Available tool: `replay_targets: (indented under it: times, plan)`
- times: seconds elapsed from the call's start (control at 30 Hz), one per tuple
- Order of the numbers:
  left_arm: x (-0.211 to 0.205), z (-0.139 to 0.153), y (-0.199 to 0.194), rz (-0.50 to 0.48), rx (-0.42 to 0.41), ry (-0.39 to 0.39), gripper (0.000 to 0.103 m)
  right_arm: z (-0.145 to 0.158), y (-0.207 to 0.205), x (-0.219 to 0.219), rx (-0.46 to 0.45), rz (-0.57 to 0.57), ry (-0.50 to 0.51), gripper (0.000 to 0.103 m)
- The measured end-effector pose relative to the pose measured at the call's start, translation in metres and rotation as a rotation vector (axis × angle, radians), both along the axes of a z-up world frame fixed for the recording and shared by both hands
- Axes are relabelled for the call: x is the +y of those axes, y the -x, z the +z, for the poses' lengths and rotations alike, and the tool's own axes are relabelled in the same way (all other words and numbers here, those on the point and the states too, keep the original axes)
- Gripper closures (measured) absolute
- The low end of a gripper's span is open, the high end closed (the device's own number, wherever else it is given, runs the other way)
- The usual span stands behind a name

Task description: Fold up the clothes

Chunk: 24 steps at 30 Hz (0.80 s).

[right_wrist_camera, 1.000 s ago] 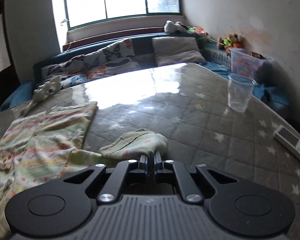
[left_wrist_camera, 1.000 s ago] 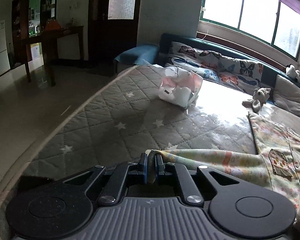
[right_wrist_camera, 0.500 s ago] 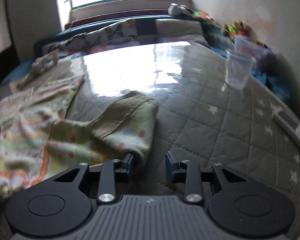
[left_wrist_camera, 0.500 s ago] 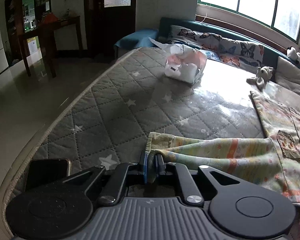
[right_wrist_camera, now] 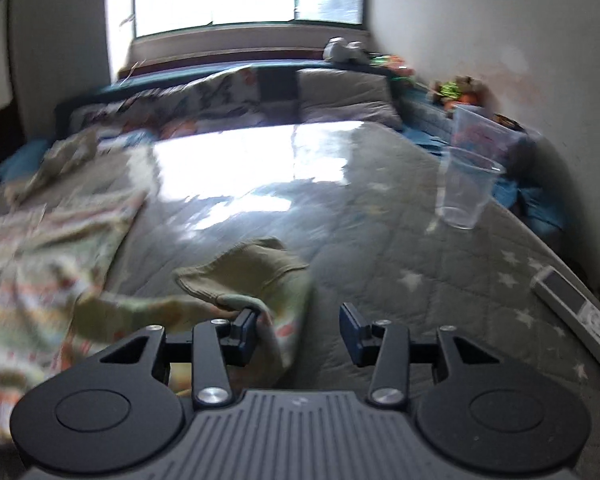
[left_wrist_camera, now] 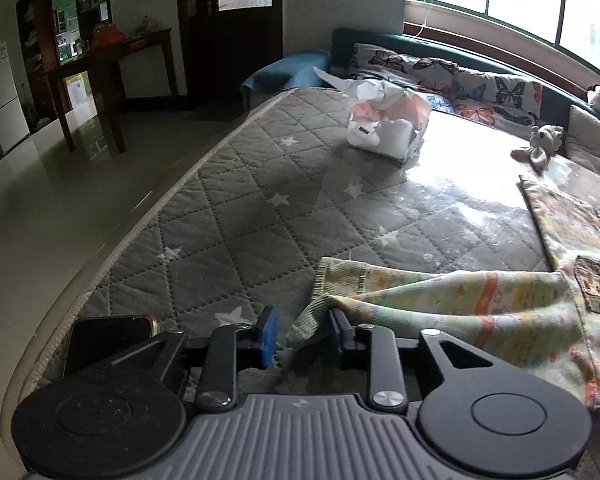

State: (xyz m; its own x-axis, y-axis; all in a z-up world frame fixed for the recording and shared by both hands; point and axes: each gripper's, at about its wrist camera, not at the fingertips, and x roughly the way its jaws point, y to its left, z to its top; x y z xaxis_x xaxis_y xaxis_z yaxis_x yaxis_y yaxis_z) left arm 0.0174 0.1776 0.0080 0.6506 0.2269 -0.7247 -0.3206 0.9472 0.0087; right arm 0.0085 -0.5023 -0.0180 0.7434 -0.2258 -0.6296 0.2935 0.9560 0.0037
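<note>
The left claw (left_wrist_camera: 303,334) is opened, and a sleeve cuff (left_wrist_camera: 320,316) of the patterned shirt (left_wrist_camera: 480,304) is draped against its right finger. The right claw (right_wrist_camera: 298,330) is opened wide, with the other cuff (right_wrist_camera: 244,276) laid beside its left finger. The shirt is spread on the bed (left_wrist_camera: 240,220).

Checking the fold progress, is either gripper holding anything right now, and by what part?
Nothing is held. Both the left gripper and right gripper are open, each with a sleeve cuff lying loose at its fingers.

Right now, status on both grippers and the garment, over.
Left gripper open, sleeve cuff lying loose between its fingers. Right gripper open, other cuff beside its left finger. Phone, plastic cup, remote nearby.
</note>
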Motion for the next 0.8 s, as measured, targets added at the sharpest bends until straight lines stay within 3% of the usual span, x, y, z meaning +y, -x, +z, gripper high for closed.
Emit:
replay_targets:
  times: [0.3, 0.4, 0.6, 0.8]
  plan:
    - [0.003, -0.001, -0.001, 0.024, 0.017, -0.028, 0.049, -0.002, 0.018, -0.044, 0.001, -0.153, -0.012, 0.059]
    - [0.006, 0.000, -0.001, 0.037, 0.019, -0.037, 0.047, 0.001, 0.020, -0.044, -0.022, -0.136, -0.023, 0.059]
    - [0.014, -0.003, 0.000, 0.079, 0.034, -0.051, 0.047, -0.013, -0.002, -0.024, 0.027, -0.008, -0.077, 0.059]
    - [0.025, -0.005, 0.008, 0.126, 0.054, -0.060, 0.047, -0.022, -0.018, -0.016, 0.034, 0.002, -0.041, 0.058]
